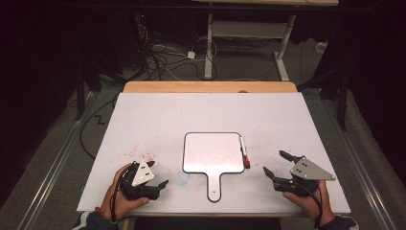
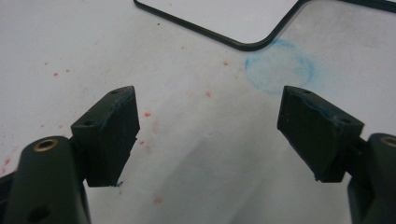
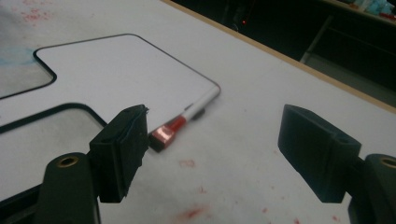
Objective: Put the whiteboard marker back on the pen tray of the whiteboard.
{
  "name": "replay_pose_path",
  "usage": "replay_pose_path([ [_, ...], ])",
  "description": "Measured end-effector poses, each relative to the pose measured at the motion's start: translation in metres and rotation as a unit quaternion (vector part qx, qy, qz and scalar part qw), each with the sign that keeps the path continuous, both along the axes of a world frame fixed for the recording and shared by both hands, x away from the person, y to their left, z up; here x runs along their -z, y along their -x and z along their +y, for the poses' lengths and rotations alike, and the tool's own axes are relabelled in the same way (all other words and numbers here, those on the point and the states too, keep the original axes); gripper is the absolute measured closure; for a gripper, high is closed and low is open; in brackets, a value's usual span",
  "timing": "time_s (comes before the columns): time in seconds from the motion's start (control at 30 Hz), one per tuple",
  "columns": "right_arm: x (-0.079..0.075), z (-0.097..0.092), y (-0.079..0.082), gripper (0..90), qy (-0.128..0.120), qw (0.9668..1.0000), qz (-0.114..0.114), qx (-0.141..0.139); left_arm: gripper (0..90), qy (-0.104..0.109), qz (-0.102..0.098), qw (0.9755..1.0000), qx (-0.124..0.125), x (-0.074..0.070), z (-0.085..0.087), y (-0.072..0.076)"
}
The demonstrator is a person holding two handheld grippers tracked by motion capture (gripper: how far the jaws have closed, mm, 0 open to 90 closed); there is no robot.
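Left gripper (image 1: 158, 173): jaws spread wide with bare table between them; held in the person's left hand (image 1: 118, 196), it sits near the front edge of the table, left of the whiteboard's handle. In the left gripper view (image 2: 208, 135) its 2 black pads (image 2: 114, 135) frame red specks on the surface.

Right gripper (image 1: 276, 163): jaws also wide apart and clamping nothing; held in the right hand (image 1: 311, 201), it sits right of the whiteboard, near the front edge. In the right gripper view (image 3: 212, 149) its jaws point toward the marker and the whiteboard's corner.

Whiteboard (image 1: 213, 152): a paddle-shaped board with a thin black rim, flat at the middle of the table, its handle (image 1: 214, 188) pointing toward the person. Its surface looks blank.

Marker (image 1: 243, 152): white barrel with a red cap, lying on the table just beside the whiteboard's right edge, along it, the cap end nearer the person. The right gripper view shows the red cap (image 3: 164, 133) close behind the left-hand jaw.

Blue ring (image 2: 279, 67): a faint smudged circle on the table just left of the whiteboard's handle, beside the rounded lower corner.

Red specks (image 1: 139, 153): scattered on the table left of the whiteboard, and some right of it near the right gripper.

Table (image 1: 143, 115): white top with a wooden strip along the far edge.
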State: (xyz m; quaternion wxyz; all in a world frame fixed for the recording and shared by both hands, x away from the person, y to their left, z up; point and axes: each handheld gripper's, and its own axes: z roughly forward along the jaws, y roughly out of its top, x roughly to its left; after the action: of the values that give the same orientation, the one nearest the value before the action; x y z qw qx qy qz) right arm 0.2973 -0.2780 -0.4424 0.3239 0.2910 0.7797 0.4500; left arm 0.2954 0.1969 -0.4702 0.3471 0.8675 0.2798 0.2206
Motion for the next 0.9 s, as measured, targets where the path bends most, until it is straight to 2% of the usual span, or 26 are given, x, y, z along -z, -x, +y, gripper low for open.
replay_pose_path([
  [0.1,0.006,-0.004,0.005,24.6,0.007,0.9999,0.006,0.007,19.7,-0.002,-0.004,1.0000,0.002,0.000,-0.001,0.000],
  [0.3,0.001,-0.004,0.011,24.3,-0.002,0.9999,-0.006,0.011,18.9,-0.001,-0.008,1.0000,0.003,-0.001,-0.001,0.001],
  [0.9,-0.001,-0.002,0.013,24.3,0.000,0.9999,-0.014,0.003,18.9,-0.006,-0.001,1.0000,0.005,0.000,-0.003,-0.001],
])
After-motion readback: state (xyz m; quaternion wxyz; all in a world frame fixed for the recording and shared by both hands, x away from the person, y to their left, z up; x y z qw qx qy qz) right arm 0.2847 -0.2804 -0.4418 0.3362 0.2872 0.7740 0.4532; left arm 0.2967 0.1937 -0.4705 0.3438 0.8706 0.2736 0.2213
